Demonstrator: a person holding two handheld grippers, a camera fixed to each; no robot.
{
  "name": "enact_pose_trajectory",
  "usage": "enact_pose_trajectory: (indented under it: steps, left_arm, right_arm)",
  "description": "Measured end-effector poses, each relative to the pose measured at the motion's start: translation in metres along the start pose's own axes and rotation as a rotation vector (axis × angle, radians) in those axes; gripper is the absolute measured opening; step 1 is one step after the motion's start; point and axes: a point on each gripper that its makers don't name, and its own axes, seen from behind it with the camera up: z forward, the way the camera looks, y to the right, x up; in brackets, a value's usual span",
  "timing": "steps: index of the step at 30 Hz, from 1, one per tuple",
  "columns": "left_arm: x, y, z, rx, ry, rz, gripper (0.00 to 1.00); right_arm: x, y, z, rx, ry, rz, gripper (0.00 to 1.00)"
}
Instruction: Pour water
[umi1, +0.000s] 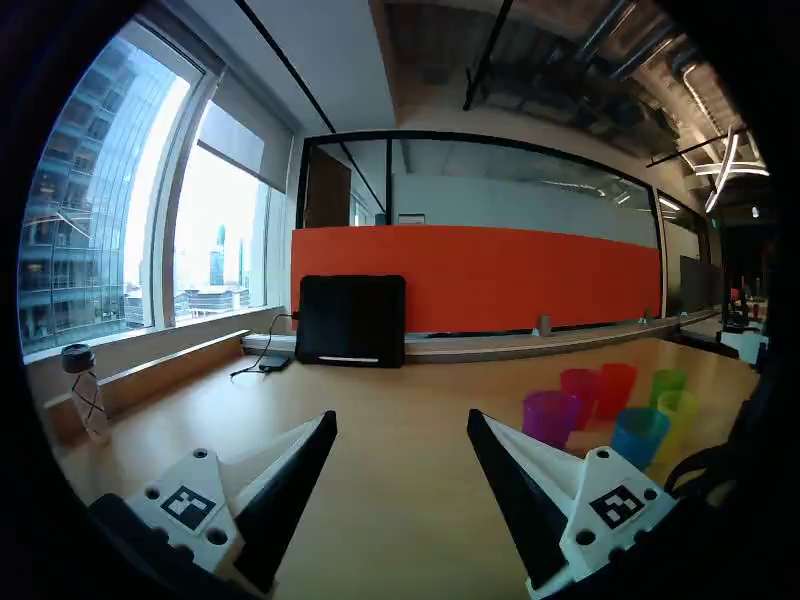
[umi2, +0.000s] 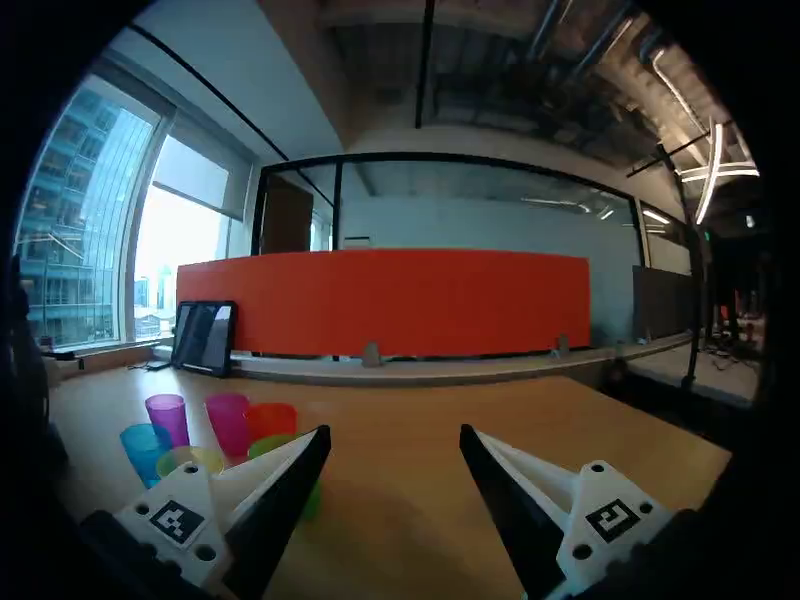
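The left claw (umi1: 400, 415) hung low over the wooden tabletop (umi1: 420, 370) with its jaws spread wide; bare wood showed between its two dark fingers (umi1: 290, 480). In the left gripper view the water bottle (umi1: 86, 395), clear with a dark cap, stood at the window-side edge of the tabletop, just beside the raised wooden ledge and well apart from the claw. A cluster of plastic cups stood close together toward the opposite side: a purple cup (umi1: 550, 415) nearest, a pink cup (umi1: 580, 385) and a red cup (umi1: 616, 385) behind it, a blue cup (umi1: 638, 435) beside the claw's finger, and a yellow cup (umi1: 681, 410) and a green cup (umi1: 667, 383) farther out. A black tablet (umi1: 350, 320) leaned upright at the far edge, against the orange partition (umi1: 480, 275), with a cable trailing from it.

The right claw (umi2: 393, 432) was likewise wide apart, gripping no object, above the tabletop. In the right gripper view the cups sat near the claw; the green cup was partly hidden behind one finger (umi2: 285, 500), so whether it touched the finger could not be told; the purple, pink and red cups stood in a row behind, the blue and yellow ones in front. The tablet stood at the far edge by the window corner, and the partition ran along that edge.
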Motion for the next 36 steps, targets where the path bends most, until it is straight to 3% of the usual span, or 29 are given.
enact_pose_trajectory:
  steps: [8, 14, 24, 36]
  left_arm:
    - [0.032, -0.002, 0.007, -0.014, -0.013, -0.001, 0.97]
    - [0.072, 0.001, 0.014, -0.042, -0.012, 0.014, 0.97]
    - [0.133, 0.008, 0.026, -0.068, -0.009, 0.015, 0.97]
    - [0.197, 0.017, 0.034, -0.120, 0.008, 0.016, 0.97]
  right_arm:
    - [0.033, -0.004, 0.000, 0.026, -0.013, -0.030, 1.00]
    - [0.068, -0.002, 0.005, 0.045, -0.032, -0.035, 1.00]
    - [0.118, 0.001, 0.017, 0.070, -0.068, -0.004, 1.00]
    - [0.173, 0.004, 0.023, 0.090, -0.055, 0.012, 1.00]
